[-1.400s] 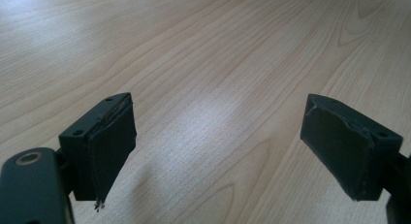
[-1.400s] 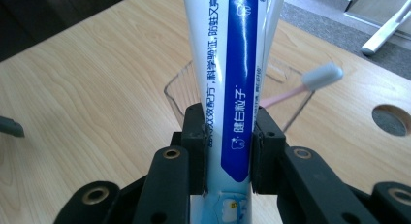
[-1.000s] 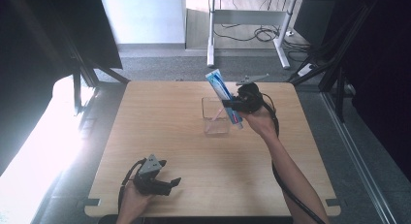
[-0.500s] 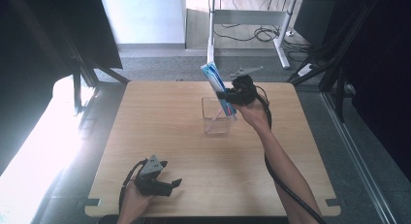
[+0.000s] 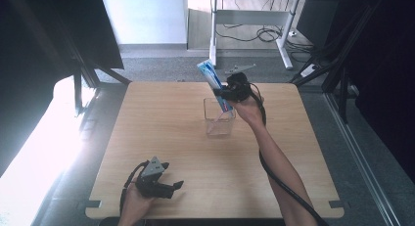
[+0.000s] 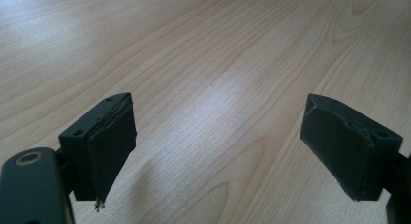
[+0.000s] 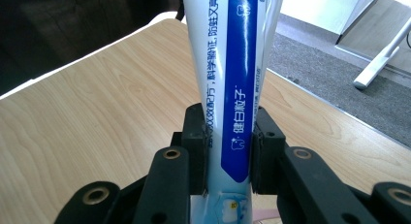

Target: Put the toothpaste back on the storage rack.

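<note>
Low centre-left of high view, left claw (image 5: 172, 186) rests on counter (image 5: 161, 123) w/ jaws spread, nothing btwn; upper centre, right claw (image 5: 221, 92) clamps blue-white toothpaste tube (image 5: 211, 78), Chinese print, tilted over clear container (image 5: 219, 119).

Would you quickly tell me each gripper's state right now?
Left gripper: open, empty, low over the table.
Right gripper: shut on the toothpaste tube.

Around the workspace

A light wooden table (image 5: 161, 138) stands on a grey carpeted floor (image 5: 161, 69). Behind it, white desk legs (image 5: 284, 45) rise with loose cables (image 5: 254, 34) between them, beside a white wall panel (image 5: 147, 18).
</note>
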`<state>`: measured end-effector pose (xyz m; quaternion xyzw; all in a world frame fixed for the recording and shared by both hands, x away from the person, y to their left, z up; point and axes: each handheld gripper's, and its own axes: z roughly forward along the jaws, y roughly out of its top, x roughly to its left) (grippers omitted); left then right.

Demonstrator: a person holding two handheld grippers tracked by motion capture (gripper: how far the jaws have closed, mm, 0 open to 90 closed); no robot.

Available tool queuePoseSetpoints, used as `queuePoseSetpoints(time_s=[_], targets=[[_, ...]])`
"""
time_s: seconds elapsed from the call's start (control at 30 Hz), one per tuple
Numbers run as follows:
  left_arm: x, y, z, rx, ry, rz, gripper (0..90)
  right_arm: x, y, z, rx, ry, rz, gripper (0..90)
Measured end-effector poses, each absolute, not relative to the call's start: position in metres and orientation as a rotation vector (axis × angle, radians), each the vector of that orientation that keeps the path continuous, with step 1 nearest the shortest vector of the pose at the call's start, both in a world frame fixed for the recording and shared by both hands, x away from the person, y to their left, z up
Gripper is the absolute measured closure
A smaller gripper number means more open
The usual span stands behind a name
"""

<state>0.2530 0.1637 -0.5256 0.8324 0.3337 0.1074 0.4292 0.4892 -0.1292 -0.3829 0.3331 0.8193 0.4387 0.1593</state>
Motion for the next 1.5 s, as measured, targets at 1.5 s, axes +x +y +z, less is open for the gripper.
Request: queuePoseSetpoints(time_s=[1.5], targets=[[0.252, 0.162, -0.526, 2.087, 0.822, 0.271, 13.1, 0.494, -0.121, -0.447, 0.886, 2.462, 1.120, 70.6]])
